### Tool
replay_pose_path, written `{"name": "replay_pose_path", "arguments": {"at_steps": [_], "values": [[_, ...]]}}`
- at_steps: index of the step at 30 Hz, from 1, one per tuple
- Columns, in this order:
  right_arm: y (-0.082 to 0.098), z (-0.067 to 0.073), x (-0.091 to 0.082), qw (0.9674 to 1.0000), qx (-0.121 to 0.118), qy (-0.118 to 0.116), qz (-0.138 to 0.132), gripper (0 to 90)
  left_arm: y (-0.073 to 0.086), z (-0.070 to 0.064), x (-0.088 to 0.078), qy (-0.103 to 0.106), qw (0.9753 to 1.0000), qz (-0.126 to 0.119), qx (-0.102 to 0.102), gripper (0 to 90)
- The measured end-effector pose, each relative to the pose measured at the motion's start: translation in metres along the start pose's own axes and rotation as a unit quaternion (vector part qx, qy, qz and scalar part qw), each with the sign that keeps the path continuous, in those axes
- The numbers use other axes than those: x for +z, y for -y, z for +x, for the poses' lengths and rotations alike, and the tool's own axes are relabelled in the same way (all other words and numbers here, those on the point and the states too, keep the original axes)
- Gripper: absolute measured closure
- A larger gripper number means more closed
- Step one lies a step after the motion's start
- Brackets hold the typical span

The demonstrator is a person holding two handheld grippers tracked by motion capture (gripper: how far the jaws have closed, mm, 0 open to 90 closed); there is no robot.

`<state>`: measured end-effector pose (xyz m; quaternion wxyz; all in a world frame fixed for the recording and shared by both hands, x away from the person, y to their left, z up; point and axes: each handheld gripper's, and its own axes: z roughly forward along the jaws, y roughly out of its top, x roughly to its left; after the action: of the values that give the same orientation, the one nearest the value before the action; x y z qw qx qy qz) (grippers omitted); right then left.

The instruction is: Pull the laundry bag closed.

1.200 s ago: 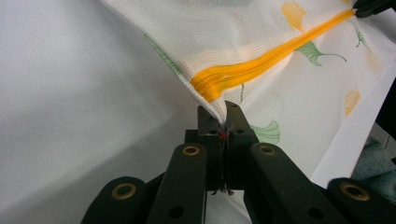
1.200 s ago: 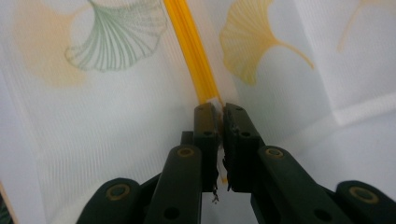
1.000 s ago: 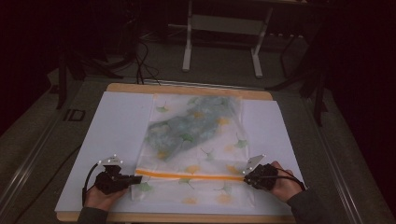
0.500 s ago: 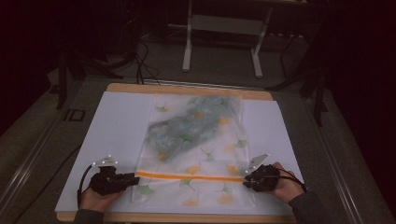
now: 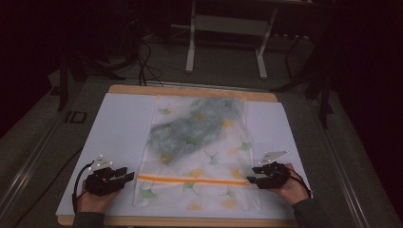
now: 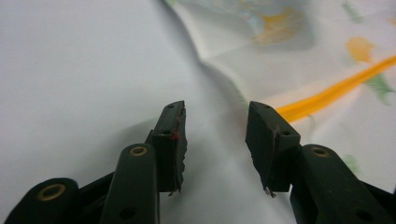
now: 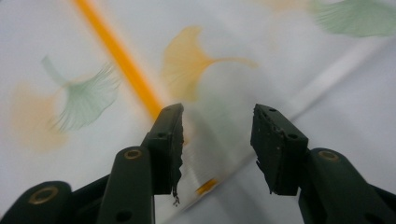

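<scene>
A translucent bag [image 5: 223, 161] printed with ginkgo leaves lies flat on the white sheet [image 5: 119, 128], with a grey-green cloth [image 5: 190, 130] inside it. An orange strip [image 5: 190, 180] crosses the bag near its front end. My left gripper [image 5: 128, 176] sits at the strip's left end, its jaws just opened. In the left gripper view the left gripper [image 6: 215, 126] has only white sheet between its pads, and the bag's edge [image 6: 243, 60] lies just beyond. My right gripper [image 5: 249, 180] is at the strip's right end, also just opened. In the right gripper view the right gripper [image 7: 217, 126] hovers over the bag's edge, gripping nothing.
The sheet covers a wooden table [image 5: 190, 90] whose edges show at back and front. Beyond it, on the dark floor, stand a white frame's legs [image 5: 191, 52] and loose cables [image 5: 142, 61]. White sheet lies bare on both sides of the bag.
Both grippers went from shut at the two ends of the orange strip to open. The hands stayed almost where they were, and the bag lies flat.
</scene>
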<state>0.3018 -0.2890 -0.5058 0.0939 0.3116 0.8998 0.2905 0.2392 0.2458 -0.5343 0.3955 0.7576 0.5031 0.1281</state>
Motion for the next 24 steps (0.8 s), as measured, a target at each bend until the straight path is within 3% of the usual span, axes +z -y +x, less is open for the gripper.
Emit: {"name": "replay_pose_path", "arguments": {"at_steps": [4, 11, 15, 19, 22, 24], "values": [[0.001, -0.007, 0.000, 0.9984, 0.045, 0.024, -0.024, 53.9, -0.001, -0.002, 0.004, -0.037, 0.9992, 0.007, 0.013, 55.3], [0.006, -0.008, 0.003, 0.9946, 0.075, 0.057, -0.044, 52.3, -0.001, -0.001, 0.007, -0.091, 0.9958, 0.003, 0.013, 53.1], [0.012, -0.003, 0.006, 0.9939, 0.069, 0.054, -0.066, 50.2, 0.000, 0.002, 0.010, -0.128, 0.9917, 0.004, 0.008, 48.7], [0.021, -0.003, 0.010, 0.9908, 0.082, 0.065, -0.086, 47.8, 0.002, 0.006, 0.011, -0.153, 0.9883, 0.001, -0.007, 44.8], [0.025, -0.006, 0.010, 0.9887, 0.101, 0.053, -0.097, 47.5, 0.003, 0.008, 0.012, -0.181, 0.9833, 0.000, -0.025, 44.1], [0.026, -0.007, 0.010, 0.9874, 0.106, 0.054, -0.105, 47.5, 0.003, 0.008, 0.013, -0.197, 0.9800, 0.000, -0.032, 37.8]]}}
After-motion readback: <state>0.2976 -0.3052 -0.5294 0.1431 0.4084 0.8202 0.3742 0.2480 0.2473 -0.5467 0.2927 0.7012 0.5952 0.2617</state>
